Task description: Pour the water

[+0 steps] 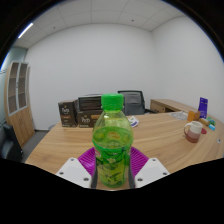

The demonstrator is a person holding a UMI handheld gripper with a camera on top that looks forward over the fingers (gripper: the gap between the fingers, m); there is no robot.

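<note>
**Operator:** While I hold steady, here is what I have: the bottle (111,140), clear with a green cap and a green label, stands upright between the fingers of the hand-held gripper (111,168). Both purple pads (90,158) look pressed against its lower body, so I judge it clamped on the bottle. Its base is hidden, so I cannot tell whether it rests on the wooden surface (160,135) or hangs just above it.

**Observer:** Where would the water go?

**Operator:** Well apart on the surface, off to one side, I see a few small things (196,128), perhaps a cup among them, but they are too small to name.

**Observer:** What worries you?

**Operator:** The cap looks to be on; tipping would then pour nothing. The grip also sits low on a smooth, round body, so a tilt could let the bottle swivel or slip between the pads. And if I misjudge the receiver's place, water ends up on the surface.
</note>
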